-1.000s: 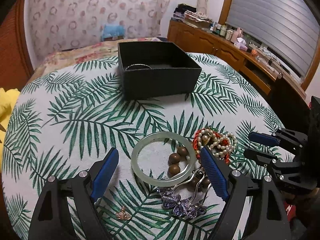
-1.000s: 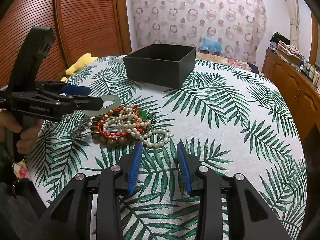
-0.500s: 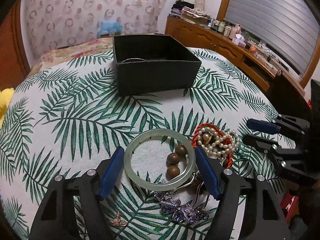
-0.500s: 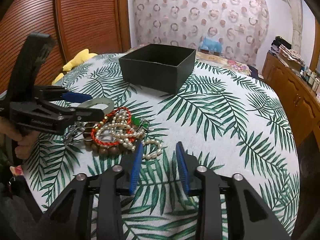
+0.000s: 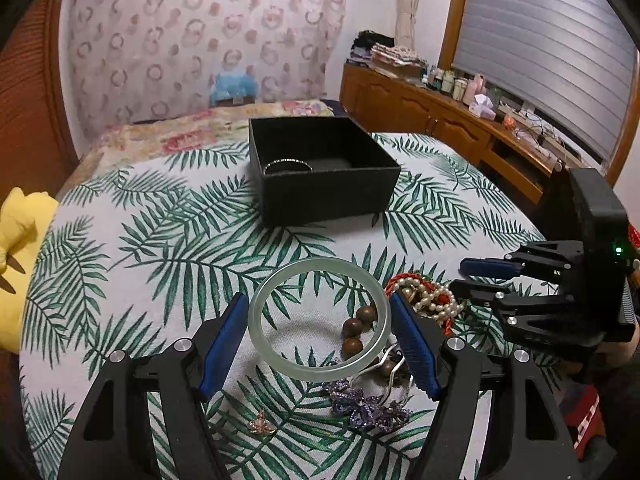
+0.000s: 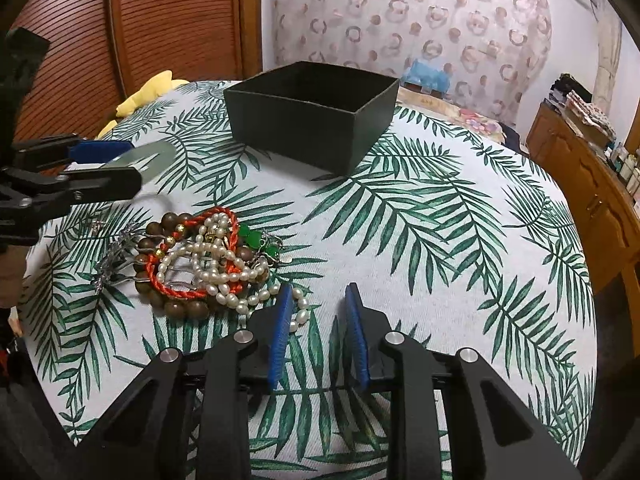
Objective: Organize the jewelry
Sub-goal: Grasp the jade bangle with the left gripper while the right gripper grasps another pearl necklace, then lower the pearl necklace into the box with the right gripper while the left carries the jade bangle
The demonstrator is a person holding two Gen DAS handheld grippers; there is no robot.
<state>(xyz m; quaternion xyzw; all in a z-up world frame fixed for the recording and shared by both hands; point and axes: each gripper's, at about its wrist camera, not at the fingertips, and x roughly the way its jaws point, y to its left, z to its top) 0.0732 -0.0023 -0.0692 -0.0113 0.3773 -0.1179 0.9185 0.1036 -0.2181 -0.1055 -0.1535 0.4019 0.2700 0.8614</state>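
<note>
My left gripper [image 5: 318, 322] is shut on a pale green jade bangle [image 5: 272, 354] and holds it lifted above the table; its shadow lies on the cloth below. In the right wrist view the left gripper [image 6: 108, 162] and the bangle [image 6: 154, 158] show at the left. A black open box [image 5: 332, 190] stands at the far side with a thin silver bangle [image 5: 288, 165] inside. A jewelry pile [image 6: 200, 260] of pearls, red cord and brown beads lies left of my right gripper [image 6: 318, 320], which is open and empty over the cloth.
The round table has a palm-leaf cloth [image 6: 440, 240]. A purple flower hair clip [image 5: 366, 406] and a small pink brooch [image 5: 261, 427] lie near the front edge. A yellow soft toy [image 5: 18, 264] sits at the left. A wooden dresser [image 5: 460, 128] stands at the right.
My left gripper closed its fingers onto the jade bangle and raised it off the table. My right gripper shifted slightly nearer the pearl pile and stayed open.
</note>
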